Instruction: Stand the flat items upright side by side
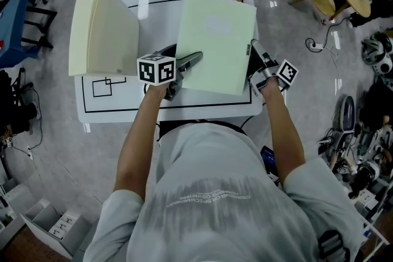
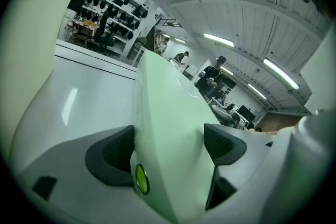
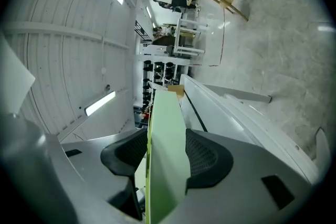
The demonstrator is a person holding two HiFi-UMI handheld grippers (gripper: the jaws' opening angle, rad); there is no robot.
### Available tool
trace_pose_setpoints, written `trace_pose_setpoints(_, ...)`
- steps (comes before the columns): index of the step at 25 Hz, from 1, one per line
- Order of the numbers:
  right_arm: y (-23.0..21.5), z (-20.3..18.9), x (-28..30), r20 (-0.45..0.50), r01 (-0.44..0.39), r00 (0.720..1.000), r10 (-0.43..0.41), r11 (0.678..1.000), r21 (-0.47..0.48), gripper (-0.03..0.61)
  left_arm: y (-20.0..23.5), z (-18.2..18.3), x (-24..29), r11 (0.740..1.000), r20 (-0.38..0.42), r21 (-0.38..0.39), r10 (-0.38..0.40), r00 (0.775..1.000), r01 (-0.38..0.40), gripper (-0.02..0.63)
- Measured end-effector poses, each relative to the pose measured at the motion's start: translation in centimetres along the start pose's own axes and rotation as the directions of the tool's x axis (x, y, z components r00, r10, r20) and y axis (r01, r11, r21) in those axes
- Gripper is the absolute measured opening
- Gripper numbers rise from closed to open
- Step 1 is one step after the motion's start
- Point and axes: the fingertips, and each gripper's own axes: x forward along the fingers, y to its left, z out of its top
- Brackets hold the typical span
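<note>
One item looks done: the cream folder (image 1: 101, 27) stands upright on the tabletop (image 1: 159, 21), well to the left of the left tool (image 1: 186, 64). The green folder (image 1: 215, 46) hangs tilted between both tools, each clamped on one edge (the right tool (image 1: 255, 61) opposite), and must yet stand beside it. Its lower edge is hidden.

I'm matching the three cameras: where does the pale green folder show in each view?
Head view: green folder at centre, tilted over the white table.
Left gripper view: its broad face rises between the jaws.
Right gripper view: edge-on between the jaws.
Shared landmark: the table's black line.
</note>
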Motion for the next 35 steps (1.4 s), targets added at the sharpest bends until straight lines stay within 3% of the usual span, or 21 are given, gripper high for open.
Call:
trace_pose_setpoints(5,1.8,-1.4,1.3,-0.129,-0.008,0.991,-0.018,0.98,-0.198,0.382,0.1,-0.5,-0.4,1.0,0.005,0.02,-0.012,1.0,0.012,0.411)
trace_pose_setpoints(8,2.1,-1.9,1.6,-0.18,-0.021,0.984,-0.019,0.977,-0.213,0.388,0.2,-0.5,-0.6,1.0,0.026,-0.007,-0.019,0.999,0.019,0.411)
trace_pose_setpoints(13,2.3,-1.4,0.6,-0.161,-0.078,0.985,0.06,0.991,-0.112,0.387,-0.3,-0.6,-0.7,0.999,0.024,0.03,-0.026,0.999,0.025,0.411)
trace_pose_setpoints(17,1.7,-1.0,-0.6,-0.114,-0.093,0.99,0.083,0.993,-0.078,0.267,-0.8,-0.6,-0.8,0.998,0.03,0.042,-0.057,0.998,0.055,0.411)
trace_pose_setpoints(18,1.7,-0.9,-0.7,-0.107,-0.094,0.991,0.085,0.993,-0.078,0.264,-0.9,-0.6,-0.9,0.997,0.035,0.038,-0.065,0.997,0.064,0.411)
trace_pose_setpoints(20,2.2,-1.2,-0.5,-0.117,-0.095,0.99,0.082,0.989,-0.111,0.313,-1.0,-0.7,-1.0,0.996,0.037,0.053,-0.075,0.997,0.073,0.411)
trace_pose_setpoints(23,3.0,-2.5,0.2,-0.215,-0.084,0.976,0.028,0.964,-0.254,0.383,-1.1,-1.4,-1.2,0.99,0.019,0.111,-0.088,0.996,0.086,0.413)
trace_pose_setpoints(26,2.8,-4.2,0.3,-0.355,-0.088,0.93,-0.097,0.878,-0.47,0.387,-1.0,-1.9,-1.8,0.986,0.038,0.132,-0.105,0.994,0.099,0.411)
trace_pose_setpoints(27,2.6,-4.8,0.2,-0.4,-0.109,0.905,-0.147,0.828,-0.551,0.387,-0.9,-2.1,-1.9,0.986,0.041,0.137,-0.105,0.994,0.098,0.411)
trace_pose_setpoints(30,1.3,-6.8,-0.3,-0.475,-0.186,0.819,-0.321,0.634,-0.75,0.388,-0.6,-2.7,-2.0,0.988,0.017,0.118,-0.101,0.995,0.098,0.414)
trace_pose_setpoints(32,1.2,-7.2,-0.6,-0.471,-0.209,0.809,-0.351,0.577,-0.79,0.391,-0.5,-2.8,-1.8,0.991,-0.017,0.083,-0.101,0.995,0.102,0.419)
trace_pose_setpoints(35,1.7,-7.5,-0.5,-0.432,-0.224,0.836,-0.339,0.508,-0.832,0.391,0.0,-2.6,-1.4,0.996,-0.049,0.012,-0.091,0.995,0.092,0.43)
